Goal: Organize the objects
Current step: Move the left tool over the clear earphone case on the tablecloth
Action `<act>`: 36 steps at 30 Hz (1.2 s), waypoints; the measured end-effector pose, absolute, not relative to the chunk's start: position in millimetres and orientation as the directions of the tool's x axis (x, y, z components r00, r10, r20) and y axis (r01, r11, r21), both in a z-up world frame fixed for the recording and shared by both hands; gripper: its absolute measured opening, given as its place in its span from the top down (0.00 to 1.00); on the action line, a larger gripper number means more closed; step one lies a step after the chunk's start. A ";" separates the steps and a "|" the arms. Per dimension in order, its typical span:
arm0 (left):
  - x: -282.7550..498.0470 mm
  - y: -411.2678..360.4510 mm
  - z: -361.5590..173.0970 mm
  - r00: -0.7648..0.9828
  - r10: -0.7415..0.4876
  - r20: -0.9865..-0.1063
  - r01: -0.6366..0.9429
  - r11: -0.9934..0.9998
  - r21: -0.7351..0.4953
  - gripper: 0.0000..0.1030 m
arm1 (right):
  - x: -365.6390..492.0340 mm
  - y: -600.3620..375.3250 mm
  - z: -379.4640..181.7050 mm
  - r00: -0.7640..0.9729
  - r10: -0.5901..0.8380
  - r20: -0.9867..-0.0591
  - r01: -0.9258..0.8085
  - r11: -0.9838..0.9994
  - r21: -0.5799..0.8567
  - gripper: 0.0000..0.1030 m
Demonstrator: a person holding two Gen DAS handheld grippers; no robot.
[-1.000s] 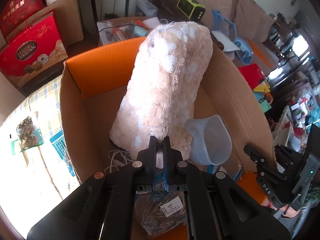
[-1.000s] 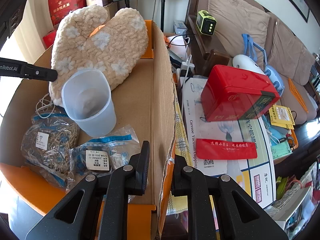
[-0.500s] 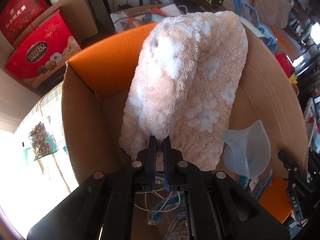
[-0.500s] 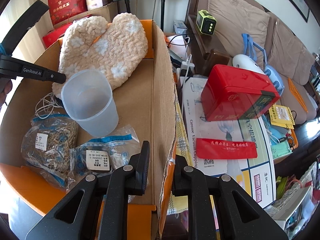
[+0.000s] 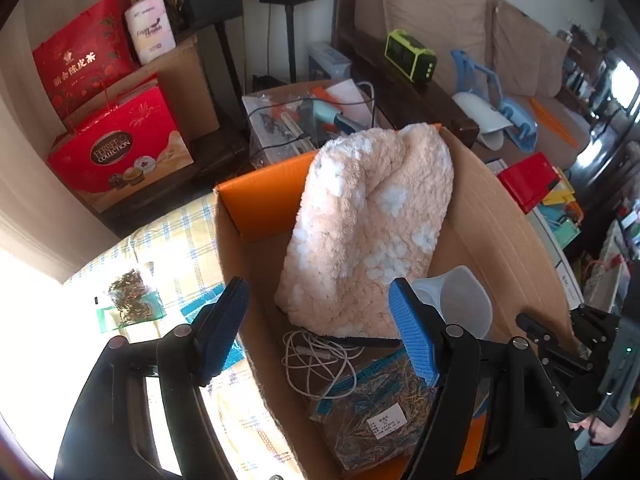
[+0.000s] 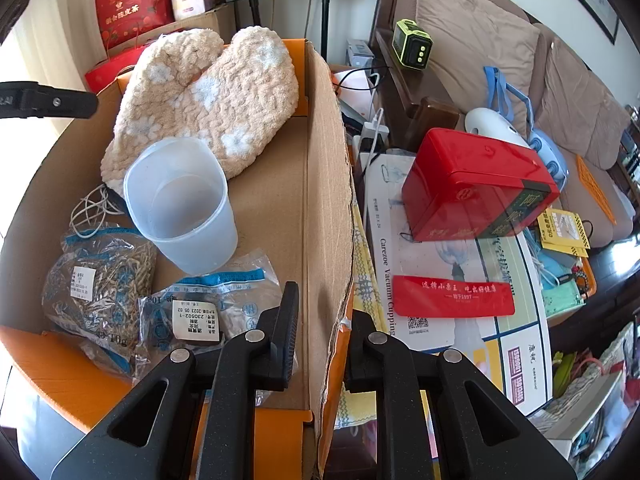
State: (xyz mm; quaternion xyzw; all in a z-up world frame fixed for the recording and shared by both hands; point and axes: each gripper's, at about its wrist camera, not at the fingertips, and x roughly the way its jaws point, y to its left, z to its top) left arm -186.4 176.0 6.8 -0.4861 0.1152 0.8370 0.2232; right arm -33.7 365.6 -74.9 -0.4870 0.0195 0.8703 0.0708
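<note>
Fluffy slipper point(image 5: 368, 232) now in cardboard box point(image 6: 324, 184), leaning on far wall.
Left gripper point(image 5: 320, 328) jaws just opened wide, nothing between. Right gripper point(image 6: 322, 332) nearly shut, clamped on box side wall. Cup point(image 6: 180, 204), cable, herb bags inside already; one herb bag point(image 5: 130, 300) left outside on tablecloth, maybe next.

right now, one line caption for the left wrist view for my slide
Left gripper, jaws just opened, above a cardboard box where the fluffy slipper leans on the far wall.
</note>
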 end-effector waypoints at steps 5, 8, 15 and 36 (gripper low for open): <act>-189.1 133.4 27.2 -0.496 0.263 -0.828 -0.416 -0.909 -0.039 0.17 | -33.6 365.2 -75.0 -0.515 0.102 -0.851 -0.141 -0.989 -0.033 0.84; -196.3 102.6 28.8 -0.521 0.245 -0.817 -0.364 -0.930 -0.047 0.17 | -33.6 364.1 -74.9 -0.515 0.102 -0.851 -0.141 -0.989 -0.033 0.84; -206.6 41.4 14.3 -0.530 0.160 -0.833 -0.262 -0.965 -0.018 0.17 | -34.4 363.5 -74.4 -0.514 0.102 -0.852 -0.142 -0.989 -0.033 0.83; -251.8 -107.0 -83.0 -0.447 0.068 -0.892 0.082 -0.990 -0.116 0.17 | -35.9 364.1 -73.4 -0.514 0.101 -0.852 -0.141 -0.990 -0.033 0.83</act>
